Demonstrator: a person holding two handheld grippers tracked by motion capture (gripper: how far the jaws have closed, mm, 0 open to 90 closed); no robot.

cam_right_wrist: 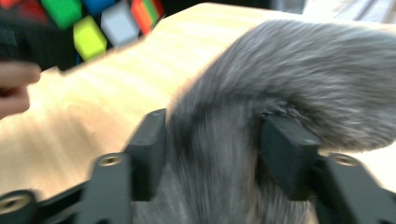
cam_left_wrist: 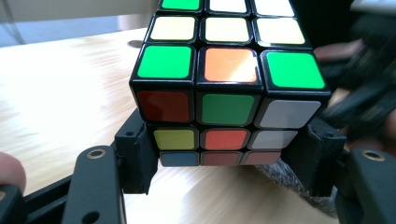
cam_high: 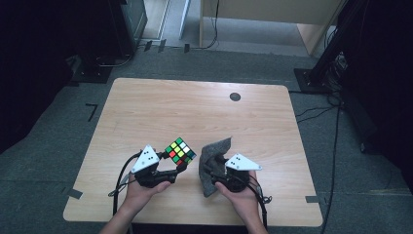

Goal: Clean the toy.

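— Cube [cam_high: 179,150] location?
— Puzzle cube, scrambled colours, held above the near part of the wooden worktop [cam_high: 195,107], clamped at its lower layers between the jaws of the left gripper [cam_high: 181,165].
— And the grey cloth [cam_high: 214,163]?
— Just right of the cube, bunched and draped over the right gripper [cam_high: 208,171]. In the right gripper view the cloth [cam_right_wrist: 280,93] lies between the two jaws, which stand partly apart; whether they press on it, I cannot tell, the picture is blurred.
— Hands?
— The left hand [cam_high: 141,192] and right hand [cam_high: 241,195] each hold a gripper from below.
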